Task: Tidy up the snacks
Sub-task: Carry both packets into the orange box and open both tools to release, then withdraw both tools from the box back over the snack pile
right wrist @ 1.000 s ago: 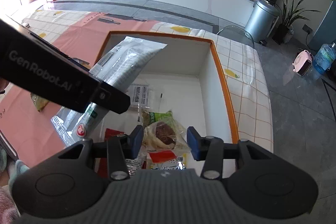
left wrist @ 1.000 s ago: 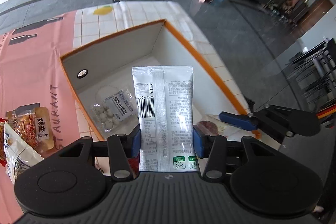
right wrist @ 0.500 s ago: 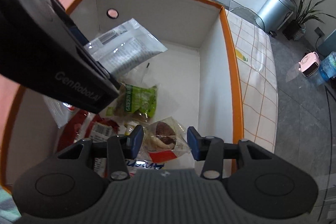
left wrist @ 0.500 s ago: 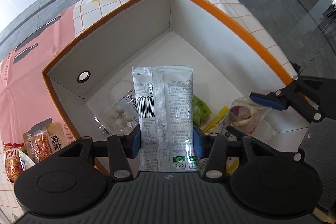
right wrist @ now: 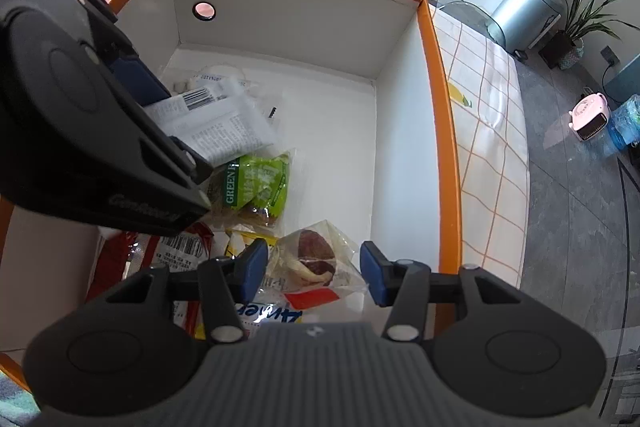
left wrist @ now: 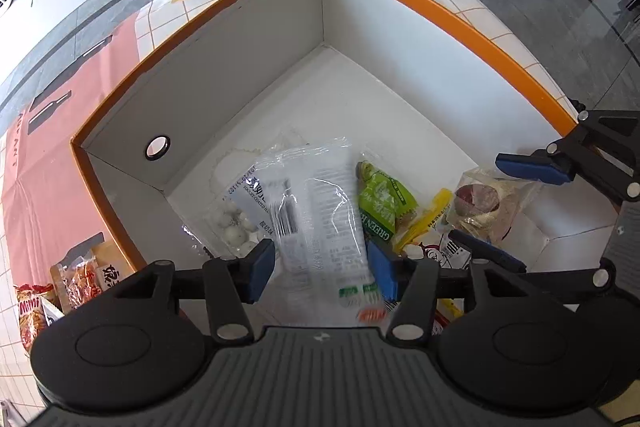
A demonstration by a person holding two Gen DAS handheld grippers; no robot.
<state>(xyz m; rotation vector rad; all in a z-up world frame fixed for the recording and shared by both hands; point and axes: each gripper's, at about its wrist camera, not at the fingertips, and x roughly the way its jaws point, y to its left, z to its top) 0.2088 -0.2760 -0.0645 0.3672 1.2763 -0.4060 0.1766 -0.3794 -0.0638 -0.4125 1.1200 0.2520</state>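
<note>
An orange-rimmed white box (left wrist: 440, 15) (right wrist: 440, 115) holds several snacks. My left gripper (left wrist: 321, 269) is open over it; the white snack packet (left wrist: 316, 211) (right wrist: 216, 127) lies loose between its fingers on the pile in the box. My right gripper (right wrist: 312, 275) is open, with a clear-wrapped pastry (right wrist: 316, 259) (left wrist: 484, 203) between its fingers, not squeezed. A green snack pack (left wrist: 382, 203) (right wrist: 256, 183) and a bag of white balls (left wrist: 236, 223) lie in the box.
Outside the box at the left, snack bags (left wrist: 80, 283) lie on the pink and checked tablecloth (left wrist: 52, 155). The table's edge and grey floor (right wrist: 580, 187) are to the right of the box. The far half of the box floor is bare.
Both grippers moved down into the box. My left gripper opened and let go of the white packet, which dropped onto the other snacks. The right gripper widened around the pastry.
</note>
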